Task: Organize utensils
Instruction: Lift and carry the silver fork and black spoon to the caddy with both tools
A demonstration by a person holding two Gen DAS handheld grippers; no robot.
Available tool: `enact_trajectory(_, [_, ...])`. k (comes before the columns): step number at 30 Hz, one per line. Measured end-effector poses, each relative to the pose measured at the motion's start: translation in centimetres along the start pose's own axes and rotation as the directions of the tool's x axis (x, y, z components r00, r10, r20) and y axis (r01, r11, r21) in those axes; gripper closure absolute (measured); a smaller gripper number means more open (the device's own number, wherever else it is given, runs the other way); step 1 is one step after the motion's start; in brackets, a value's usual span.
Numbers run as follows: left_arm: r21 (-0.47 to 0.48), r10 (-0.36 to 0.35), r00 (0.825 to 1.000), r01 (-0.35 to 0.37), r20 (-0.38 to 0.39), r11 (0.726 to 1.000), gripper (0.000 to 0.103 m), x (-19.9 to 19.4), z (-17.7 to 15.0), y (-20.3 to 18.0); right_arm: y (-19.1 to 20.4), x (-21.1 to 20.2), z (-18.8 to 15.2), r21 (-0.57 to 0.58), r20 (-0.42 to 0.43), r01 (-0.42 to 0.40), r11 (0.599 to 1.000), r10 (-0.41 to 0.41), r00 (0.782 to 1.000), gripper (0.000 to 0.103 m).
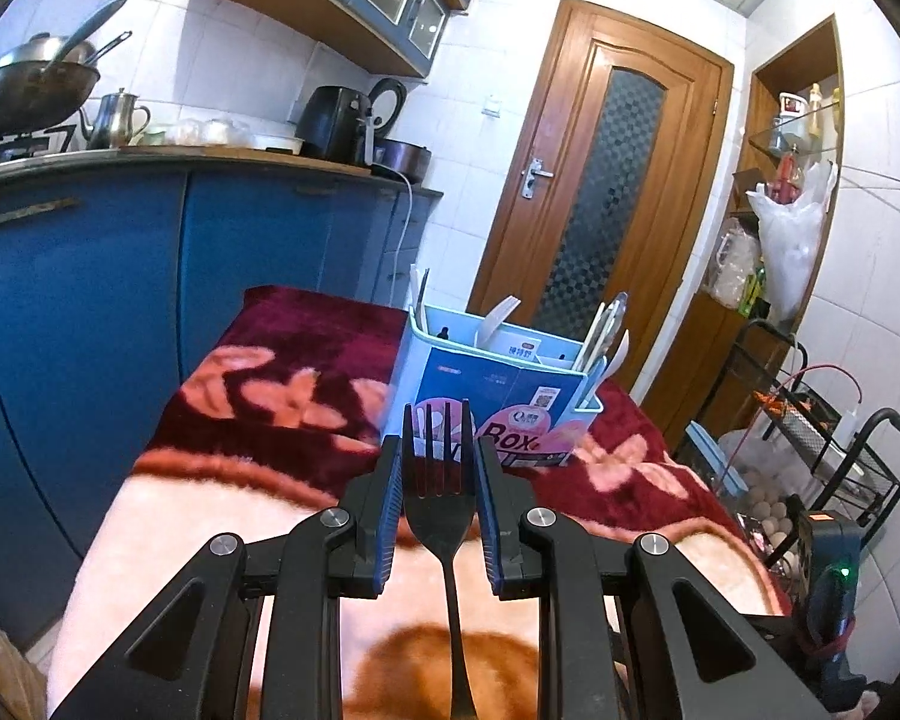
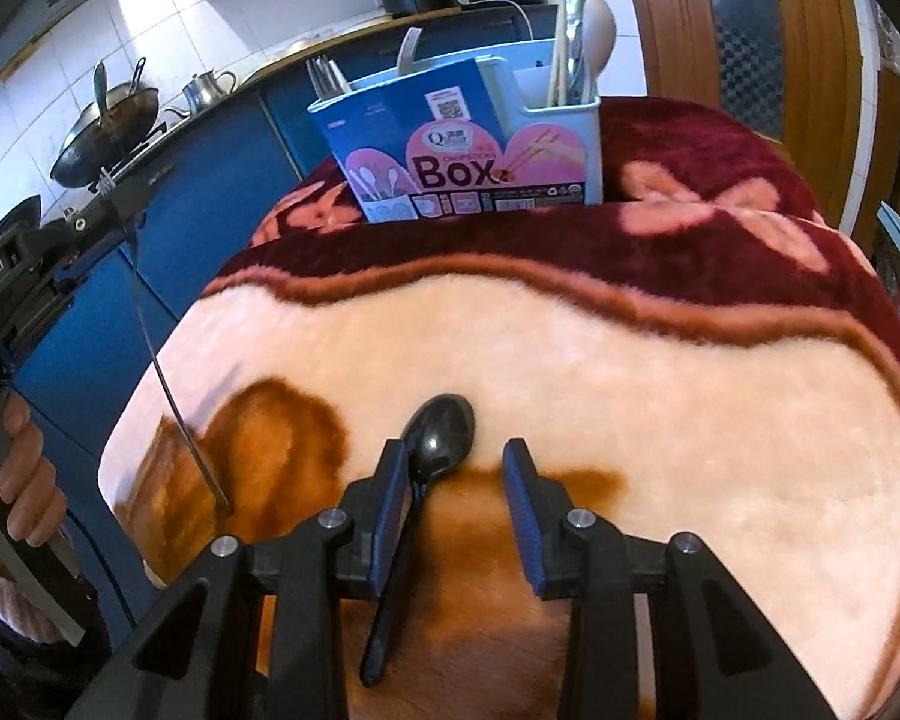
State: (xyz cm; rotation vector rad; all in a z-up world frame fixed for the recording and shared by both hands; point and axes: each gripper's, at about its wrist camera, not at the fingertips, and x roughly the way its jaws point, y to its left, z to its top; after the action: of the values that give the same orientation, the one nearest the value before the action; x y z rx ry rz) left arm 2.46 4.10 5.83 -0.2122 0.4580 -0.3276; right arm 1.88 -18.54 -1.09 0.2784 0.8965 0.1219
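The plush blanket (image 2: 570, 360) is cream with orange-brown patches and a maroon border of pink flowers; the plastic utensil box (image 2: 468, 138) is pale blue, its label blue and pink; the glossy spoon (image 2: 444, 432) and the fork (image 1: 438, 480) are black; the cabinet doors (image 1: 90, 300) are blue.

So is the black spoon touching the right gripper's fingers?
Cannot tell. In the right wrist view the spoon lies on the blanket, its handle running right beside one finger of the open hand-held gripper.

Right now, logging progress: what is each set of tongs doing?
Left tongs: shut on the black fork.
Right tongs: open over the black spoon.
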Motion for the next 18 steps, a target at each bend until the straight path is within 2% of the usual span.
enact_trajectory(12, [0.006,0.005,1.000,-0.005,0.014,1.000,0.080,-0.4,0.2,-0.1,2.0,1.7,1.0,-0.151,-0.066,0.072,0.986,-0.082,0.994,0.065])
enact_trajectory(15, [0.011,0.005,1.000,-0.005,0.019,1.000,0.080,-0.6,0.3,-0.3,2.2,1.9,1.1,-0.159,-0.058,0.087,0.983,-0.097,0.994,0.070])
enact_trajectory(18, [0.016,0.002,1.000,-0.002,0.027,1.000,0.080,-0.7,0.5,-0.4,1.9,1.6,1.0,-0.131,-0.035,0.068,0.989,-0.073,0.997,0.071])
